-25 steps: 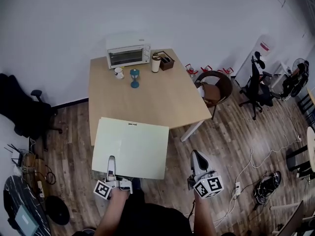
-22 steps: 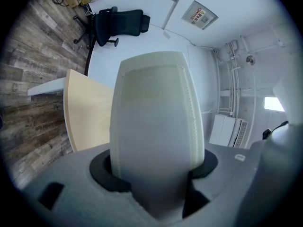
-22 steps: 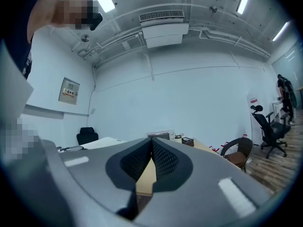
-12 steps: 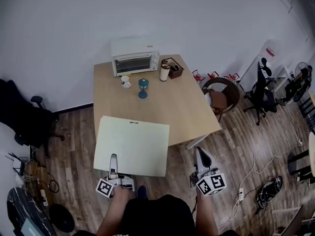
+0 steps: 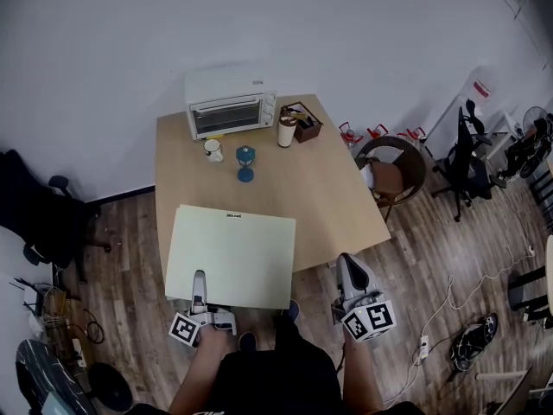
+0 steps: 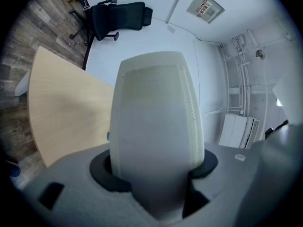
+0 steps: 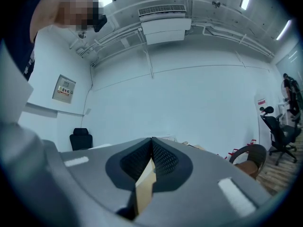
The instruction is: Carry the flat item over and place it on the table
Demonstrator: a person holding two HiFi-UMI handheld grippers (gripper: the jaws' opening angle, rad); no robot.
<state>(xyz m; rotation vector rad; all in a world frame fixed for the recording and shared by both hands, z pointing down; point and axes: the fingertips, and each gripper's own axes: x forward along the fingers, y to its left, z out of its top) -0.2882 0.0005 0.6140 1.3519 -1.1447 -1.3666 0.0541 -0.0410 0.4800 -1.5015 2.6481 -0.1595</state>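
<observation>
1. The left gripper [image 5: 199, 285] is clamped on the board [image 5: 232, 253], on its edge farthest from the table [image 5: 302, 180].
2. The board is held flat, and its far part overlaps the table's near edge.
3. The right gripper [image 5: 346, 268] is closed and empty, off the table's near-right corner.

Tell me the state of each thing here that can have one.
Pale flat rectangular board: held at its near edge, not yet on the wooden table.
Left gripper: shut on the board.
Right gripper: shut, empty.
White toaster oven: door closed.
</observation>
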